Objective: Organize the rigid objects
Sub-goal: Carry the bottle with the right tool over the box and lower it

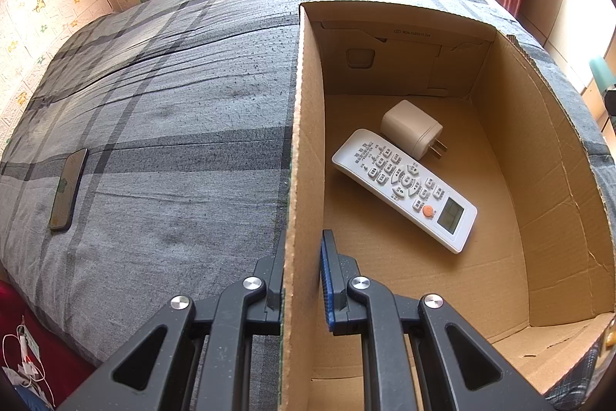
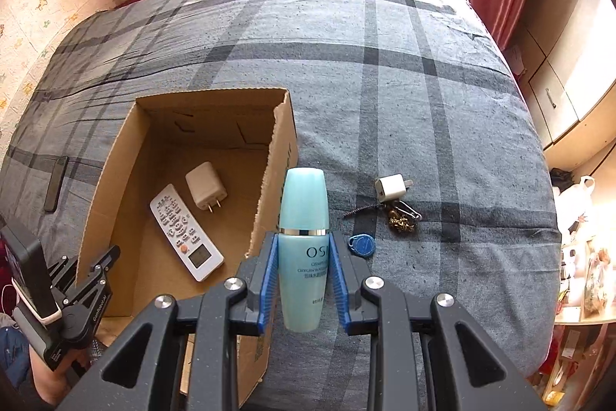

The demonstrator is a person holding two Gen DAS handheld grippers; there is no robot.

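Observation:
An open cardboard box lies on a grey plaid bed. Inside it are a white remote control and a white charger plug; both also show in the right wrist view, the remote and the plug. My left gripper is shut on the box's left wall. My right gripper is shut on a light blue cosmetic bottle, held upright just right of the box. The left gripper also shows at the box's near left corner.
A dark phone lies on the bed left of the box. Right of the bottle lie a small white plug, a gold chain with a clip, a black coiled cord and a blue key fob. Cupboards stand at the right.

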